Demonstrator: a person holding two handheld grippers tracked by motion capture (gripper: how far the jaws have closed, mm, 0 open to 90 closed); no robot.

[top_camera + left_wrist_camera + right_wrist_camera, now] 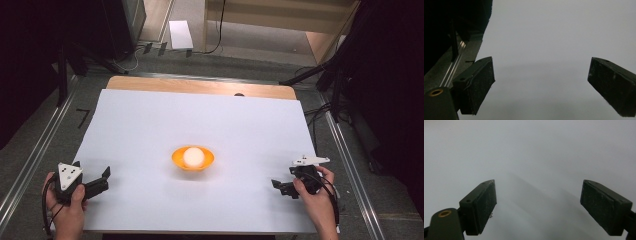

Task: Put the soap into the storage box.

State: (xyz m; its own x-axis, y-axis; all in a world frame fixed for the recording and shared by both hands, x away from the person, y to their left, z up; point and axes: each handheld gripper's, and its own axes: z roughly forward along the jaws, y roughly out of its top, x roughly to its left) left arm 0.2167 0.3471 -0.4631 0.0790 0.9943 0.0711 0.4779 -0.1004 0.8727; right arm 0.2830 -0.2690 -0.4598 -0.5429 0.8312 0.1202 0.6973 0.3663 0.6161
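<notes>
An orange bowl [176, 159] sits at the middle of the white sheet [150, 125], with a white ball [193, 157] resting in it. My left gripper [102, 176] is held low at the sheet's near left corner, jaws wide open and empty. In the left gripper view the left gripper [541, 85] has bare white sheet [549, 37] between its jaws. My right gripper [278, 187] is held near the sheet's near right edge, pointing left. In the right gripper view the right gripper [539, 206] stands wide open over blank sheet [524, 150]. Both are well apart from the bowl.
The white sheet covers a wooden table [200, 86] whose far edge shows. Metal rails [37, 155] run along both sides on grey floor. Dark stands and cables [320, 75] crowd the back right, and a white box [180, 34] lies on the floor beyond.
</notes>
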